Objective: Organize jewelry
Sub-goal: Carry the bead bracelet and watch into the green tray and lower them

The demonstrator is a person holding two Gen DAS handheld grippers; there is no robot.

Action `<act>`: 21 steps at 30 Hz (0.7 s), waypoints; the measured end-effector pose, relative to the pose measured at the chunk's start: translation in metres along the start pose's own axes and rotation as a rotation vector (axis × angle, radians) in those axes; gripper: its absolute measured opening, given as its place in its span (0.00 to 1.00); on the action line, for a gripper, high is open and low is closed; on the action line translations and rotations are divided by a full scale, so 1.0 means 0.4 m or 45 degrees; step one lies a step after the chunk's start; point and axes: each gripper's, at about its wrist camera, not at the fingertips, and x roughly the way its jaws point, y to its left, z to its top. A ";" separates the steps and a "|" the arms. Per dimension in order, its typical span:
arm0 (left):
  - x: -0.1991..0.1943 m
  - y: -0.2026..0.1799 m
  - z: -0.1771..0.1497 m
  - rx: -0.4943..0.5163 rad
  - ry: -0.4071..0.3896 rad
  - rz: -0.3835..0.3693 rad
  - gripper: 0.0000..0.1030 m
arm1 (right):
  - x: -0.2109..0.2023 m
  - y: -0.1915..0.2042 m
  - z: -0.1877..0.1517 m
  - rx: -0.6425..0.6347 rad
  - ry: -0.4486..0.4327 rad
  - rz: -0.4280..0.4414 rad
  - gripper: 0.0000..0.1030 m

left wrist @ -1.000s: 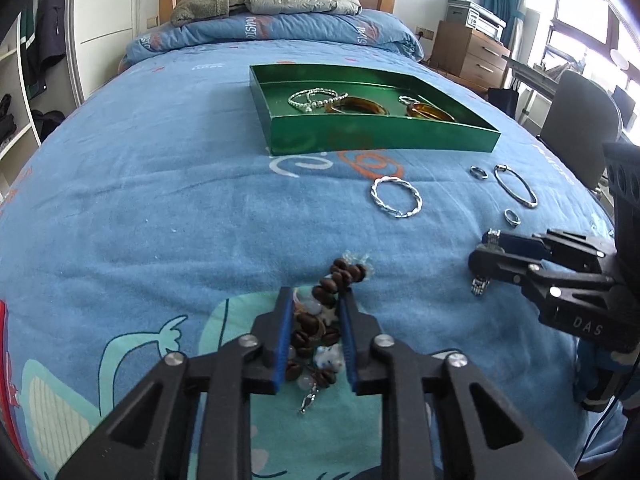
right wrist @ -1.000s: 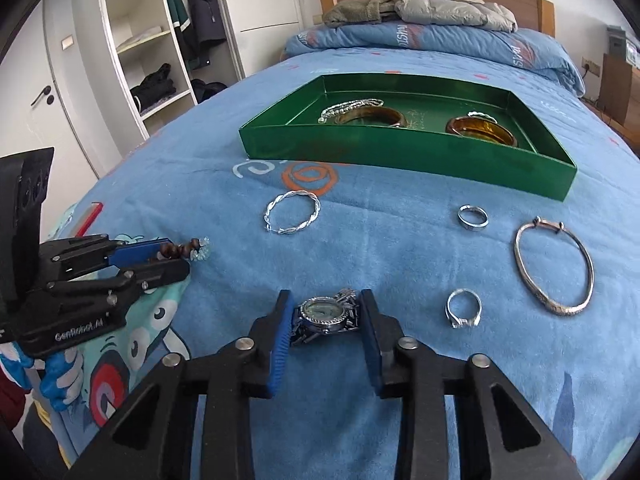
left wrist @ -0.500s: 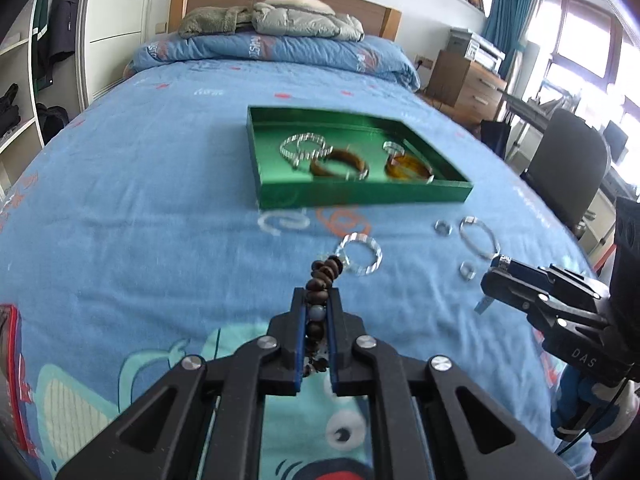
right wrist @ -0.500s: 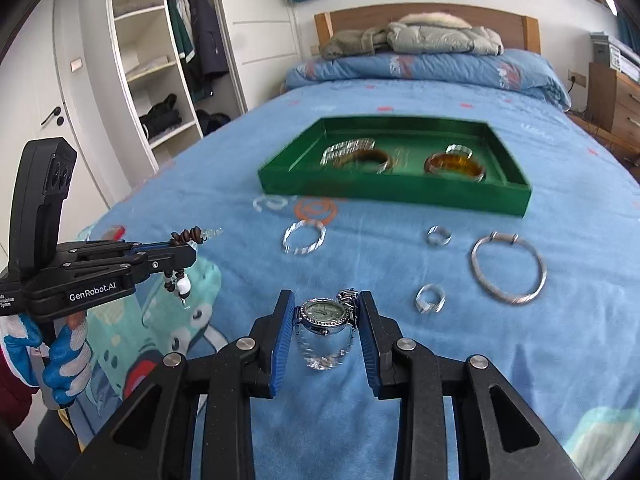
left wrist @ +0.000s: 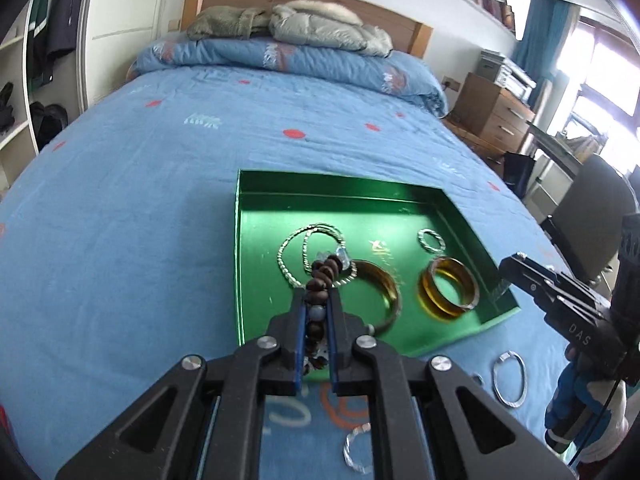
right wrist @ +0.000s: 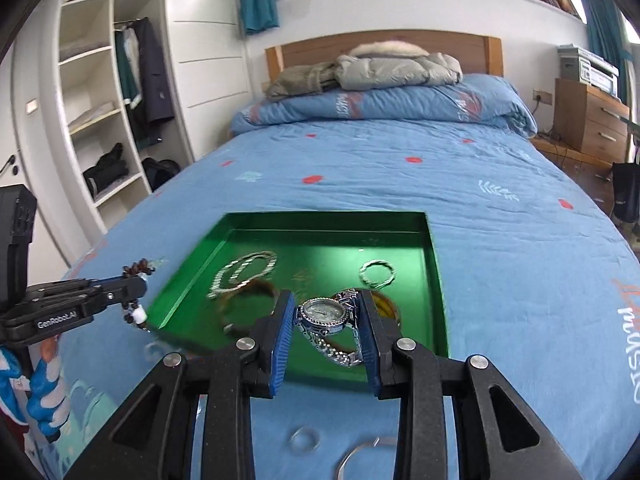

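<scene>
We hold both grippers above the near edge of the green tray [left wrist: 240, 240], which lies on the blue bedspread [left wrist: 120, 220]. The left gripper [left wrist: 317, 308] has its jaws closed on a brown bead bracelet [left wrist: 320, 276]; the beads run up between the blue pads and stick out past the tips, ending in a clear crystal piece, and in the left wrist view they hang over the tray's near left part. In the right wrist view we see the same bracelet [right wrist: 138, 270] dangling from that gripper just outside the tray's left wall. The right gripper [right wrist: 325, 316] has its jaws clamped on a silver watch [right wrist: 323, 313], dial facing the camera, with the metal band drooping below the pads over the tray's near right part. Inside the tray lie a silver bead chain [left wrist: 296, 248] looped at the left, a brown bangle [left wrist: 386, 292] touching it, an amber bangle [left wrist: 448, 290] to the right, and a small twisted silver ring [left wrist: 431, 240] farther back. On the bedspread in front of the tray we see an oval silver bangle [left wrist: 509, 378], a twisted silver bangle [left wrist: 356, 450] partly behind the left gripper's frame, and a small ring [right wrist: 304, 440], blurred. A grey padded jacket [right wrist: 396, 66] sits on the folded quilt at the headboard.
</scene>
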 end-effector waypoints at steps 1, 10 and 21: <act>0.024 0.006 0.001 -0.018 0.020 0.008 0.08 | 0.035 -0.016 0.004 0.013 0.026 -0.008 0.31; 0.132 0.006 -0.034 0.013 0.093 0.097 0.08 | 0.164 -0.076 -0.006 0.017 0.171 -0.026 0.31; 0.121 0.012 -0.038 -0.003 0.098 0.085 0.10 | 0.188 -0.026 -0.036 -0.097 0.233 -0.078 0.39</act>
